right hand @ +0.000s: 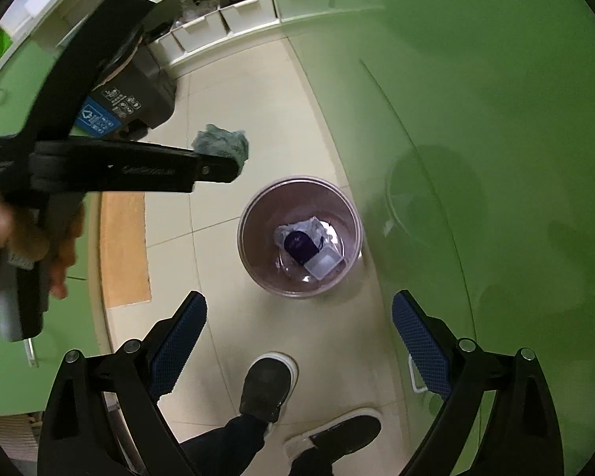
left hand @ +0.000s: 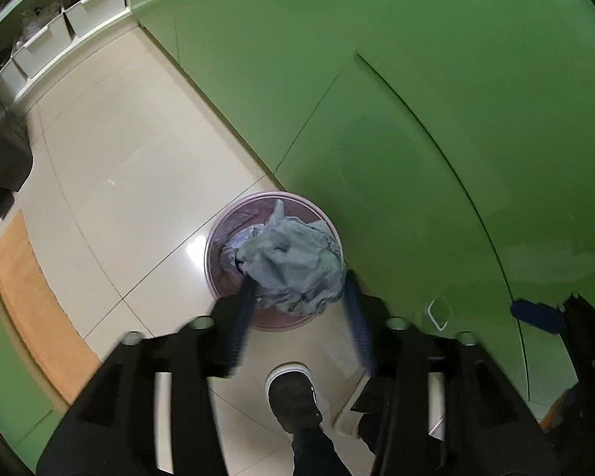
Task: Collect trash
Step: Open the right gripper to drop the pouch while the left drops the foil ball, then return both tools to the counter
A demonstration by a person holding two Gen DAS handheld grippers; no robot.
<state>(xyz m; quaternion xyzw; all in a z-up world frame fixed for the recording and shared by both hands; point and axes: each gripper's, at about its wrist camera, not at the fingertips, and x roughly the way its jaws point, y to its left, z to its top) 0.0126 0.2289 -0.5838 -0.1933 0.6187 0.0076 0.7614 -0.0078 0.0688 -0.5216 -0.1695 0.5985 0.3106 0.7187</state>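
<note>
A crumpled grey-blue wad of trash (left hand: 293, 265) sits between the fingers of my left gripper (left hand: 297, 281), right over the round pink bin (left hand: 234, 214). The jaws stand wide, and the blurred pads only border the wad. In the right wrist view the left gripper (right hand: 238, 164) reaches in from the left in a person's hand, with the wad (right hand: 222, 142) at its tip. My right gripper (right hand: 299, 297) is open and empty, just in front of the bin (right hand: 250, 206). The bin holds a purple pouch (right hand: 297, 244), a clear plastic box and crumpled wrap.
Green cabinet fronts (left hand: 416, 119) curve along the right of the tiled floor. A black waste bin with a recycling label (right hand: 139, 91) stands at the back left, with white storage boxes (right hand: 226, 20) behind it. An orange mat (right hand: 123, 246) lies on the left. The person's shoes (right hand: 265, 388) are below.
</note>
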